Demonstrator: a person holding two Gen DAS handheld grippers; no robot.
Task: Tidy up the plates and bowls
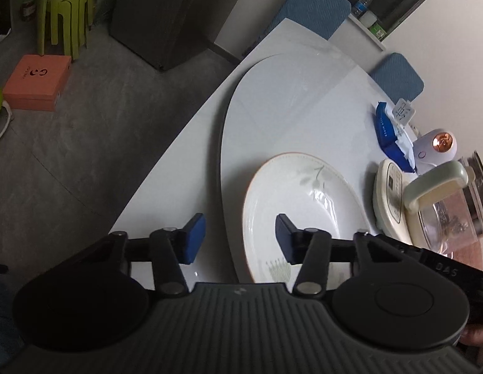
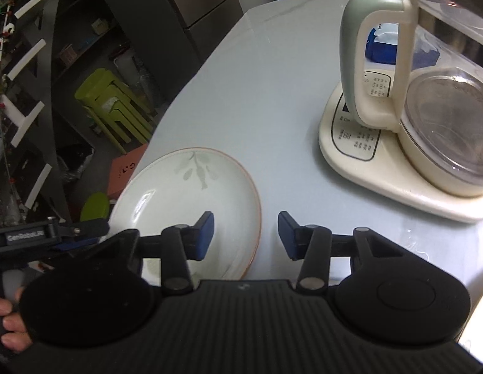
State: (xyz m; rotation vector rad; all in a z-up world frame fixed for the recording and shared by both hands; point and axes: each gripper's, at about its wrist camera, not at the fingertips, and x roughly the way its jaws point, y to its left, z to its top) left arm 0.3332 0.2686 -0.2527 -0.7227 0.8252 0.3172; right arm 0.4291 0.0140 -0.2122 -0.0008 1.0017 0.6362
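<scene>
A white plate (image 1: 303,199) with an orange rim and a grey leaf print lies on the white table (image 1: 191,155). In the right wrist view the plate (image 2: 179,193) seems to top a small stack near the table's left edge. My left gripper (image 1: 239,238) is open, its jaws astride the plate's left rim, with the right pad over the plate. My right gripper (image 2: 246,235) is open, its jaws astride the plate's right rim, with the left pad over the plate. The left gripper's body (image 2: 48,237) shows at the plate's left.
A glass kettle (image 2: 428,118) on a cream base stands right of the plate, also seen in the left wrist view (image 1: 434,205). A blue wipes pack (image 1: 390,137) and a small white device (image 1: 437,146) lie behind it. Blue chairs (image 1: 316,6), green stools (image 2: 113,106) and an orange box (image 1: 39,81) surround the table.
</scene>
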